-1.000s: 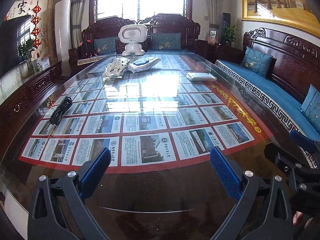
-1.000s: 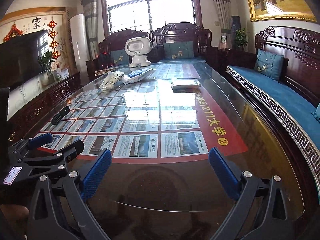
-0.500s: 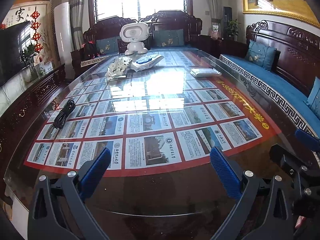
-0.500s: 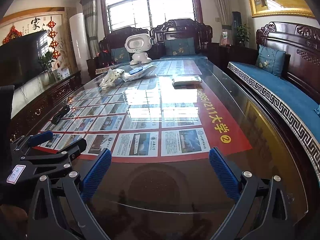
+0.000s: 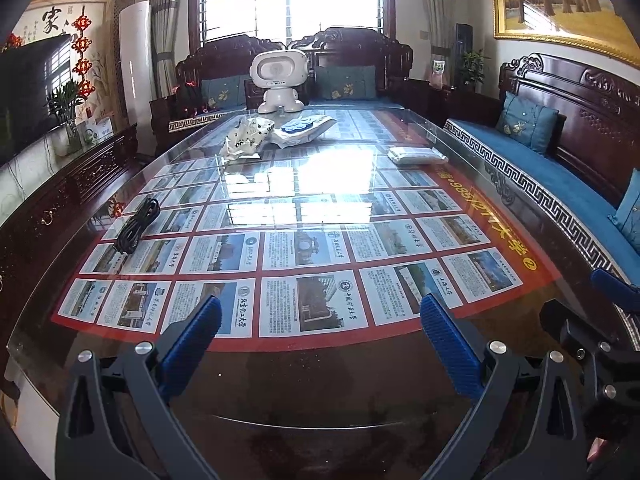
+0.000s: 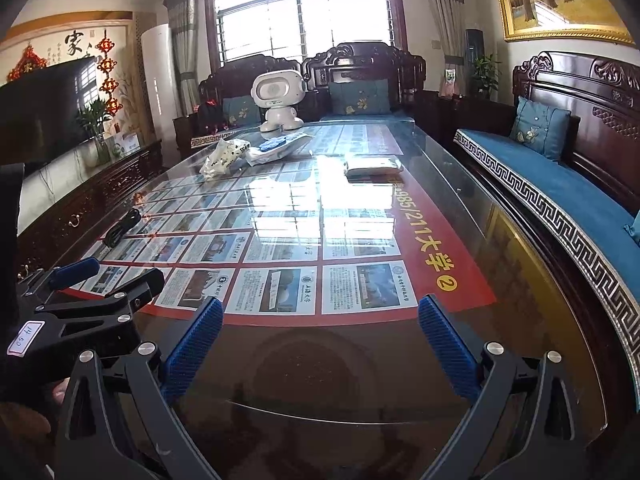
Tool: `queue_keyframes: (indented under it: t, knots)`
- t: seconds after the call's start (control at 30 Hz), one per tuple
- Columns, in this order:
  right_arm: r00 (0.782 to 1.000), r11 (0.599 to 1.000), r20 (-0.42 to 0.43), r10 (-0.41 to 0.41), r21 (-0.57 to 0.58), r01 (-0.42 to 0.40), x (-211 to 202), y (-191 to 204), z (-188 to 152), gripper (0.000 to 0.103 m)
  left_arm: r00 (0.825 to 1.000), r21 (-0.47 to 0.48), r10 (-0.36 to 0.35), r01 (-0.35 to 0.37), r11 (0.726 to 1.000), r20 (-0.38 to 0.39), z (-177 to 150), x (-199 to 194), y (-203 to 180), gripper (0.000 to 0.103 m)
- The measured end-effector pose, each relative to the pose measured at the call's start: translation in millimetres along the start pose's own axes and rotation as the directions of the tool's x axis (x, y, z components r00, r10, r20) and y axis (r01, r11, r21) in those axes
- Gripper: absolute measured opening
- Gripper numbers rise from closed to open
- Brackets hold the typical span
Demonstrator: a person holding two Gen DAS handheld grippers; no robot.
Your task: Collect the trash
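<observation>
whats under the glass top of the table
Under the glass top lies a red poster of printed cards with photos and Chinese text, on dark wood. Window glare hides the middle cards; the wrappers and black cable cover others.

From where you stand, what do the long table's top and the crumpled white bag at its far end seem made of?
Long table's top: glass, glossy, mirroring the window, laid over dark wood and a printed poster. Crumpled white bag: probably thin plastic film, wrinkled and slightly shiny.
</observation>
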State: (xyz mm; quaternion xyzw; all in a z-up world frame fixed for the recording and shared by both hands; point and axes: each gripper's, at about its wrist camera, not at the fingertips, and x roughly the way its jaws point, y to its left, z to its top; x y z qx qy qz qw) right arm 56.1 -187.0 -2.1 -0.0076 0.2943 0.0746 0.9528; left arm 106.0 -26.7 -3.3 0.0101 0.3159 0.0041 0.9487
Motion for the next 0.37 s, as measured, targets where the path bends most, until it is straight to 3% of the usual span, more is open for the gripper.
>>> queue_keyframes:
  t: [0.37]
  knots:
    - [1.000,1.000,-0.004,0.000,-0.013,0.000,2.3,3.2,3.0,0.095,1.000,0.006,-0.002,0.002,1.000,-0.010,2.4,-0.8,1.9,0.099]
